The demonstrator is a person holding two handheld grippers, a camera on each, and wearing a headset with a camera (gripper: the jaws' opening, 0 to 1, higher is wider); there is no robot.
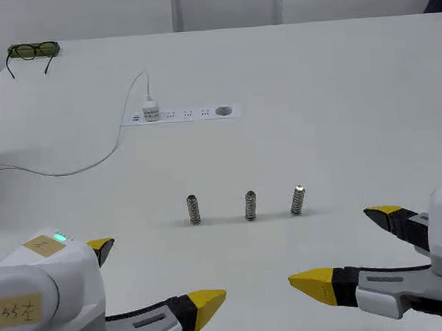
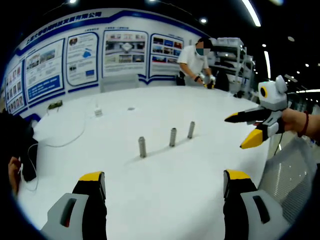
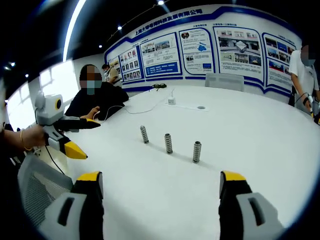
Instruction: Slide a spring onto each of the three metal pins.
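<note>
Yellow-tipped and spread wide, the left claw (image 1: 156,274) is being held low over the near part of the white surface (image 1: 338,113), with nothing being gripped between its jaws. The right claw (image 1: 342,246) is being held opposite it, equally wide open and equally empty. Bare surface is lying between both claws and the work.

Just beyond, three metal pins (image 1: 299,188) are standing in a row, well apart from both claws. Each is being sheathed by a coil: the left spring (image 1: 194,210), the middle spring (image 1: 250,206) and the right spring (image 1: 297,200). The right one is appearing to lean slightly.

All three pins are being judged as already loaded, so the task is being taken as at its close. The next move is being judged to call for no more than a check of seating and a clean retreat of both claws. Ample room is being offered on every side of the row.

Farther off, a white power strip (image 1: 180,114) with a plugged-in charger (image 1: 151,110) and a trailing cable (image 1: 93,164) is lying well apart from the pins. A pair of green-tinted glasses (image 1: 32,50) is resting near the far edge.
</note>
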